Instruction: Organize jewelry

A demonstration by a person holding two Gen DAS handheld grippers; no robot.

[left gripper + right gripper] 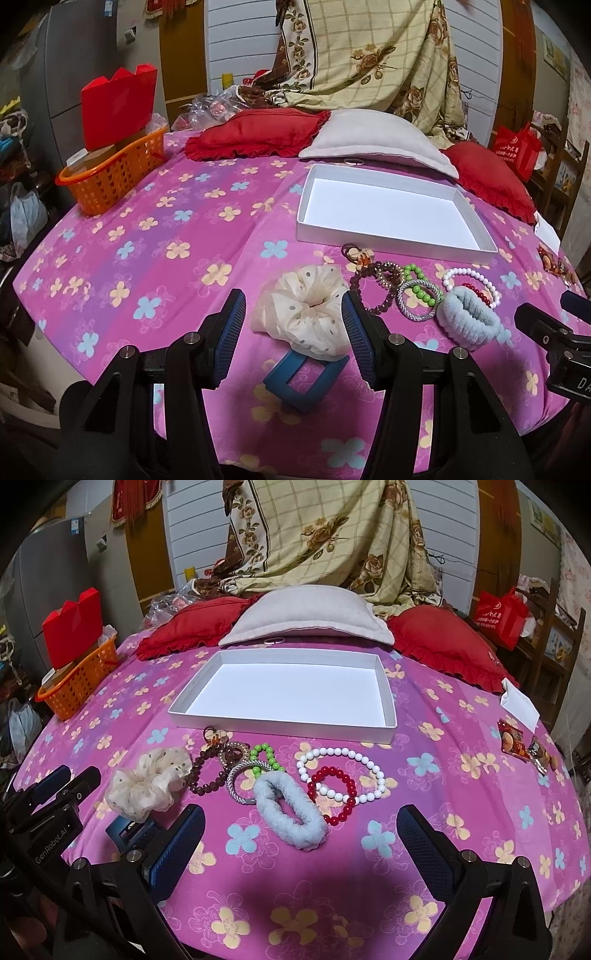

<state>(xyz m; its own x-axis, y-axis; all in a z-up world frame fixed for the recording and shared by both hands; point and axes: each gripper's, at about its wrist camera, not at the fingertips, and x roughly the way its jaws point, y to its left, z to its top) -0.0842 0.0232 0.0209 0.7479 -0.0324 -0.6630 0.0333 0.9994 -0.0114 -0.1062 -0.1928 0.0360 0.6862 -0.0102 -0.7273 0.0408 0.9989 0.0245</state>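
2 open grippers over a pink floral bedspread (461, 775), jewelry loose in front of an empty white box (386, 701).

Left gripper (293, 325) has its jaws partly apart, straddling the cream scrunchie (303, 314) with nothing gripped (pads look clear of the fabric on both sides); a blue square clip (299, 380) lies just under the scrunchie. Right gripper (301, 845) is spread as wide as it goes and holds nothing, with the pale blue fuzzy band (291, 812) lying between and ahead of its fingers. White bead bracelet (343, 771) and red bead bracelet (334, 790) overlap just right of the band; brown beads (207, 771), green beads (264, 758) and a silver bangle (240, 779) cluster left, all outside the box. Orange basket (77, 686) sits far left.
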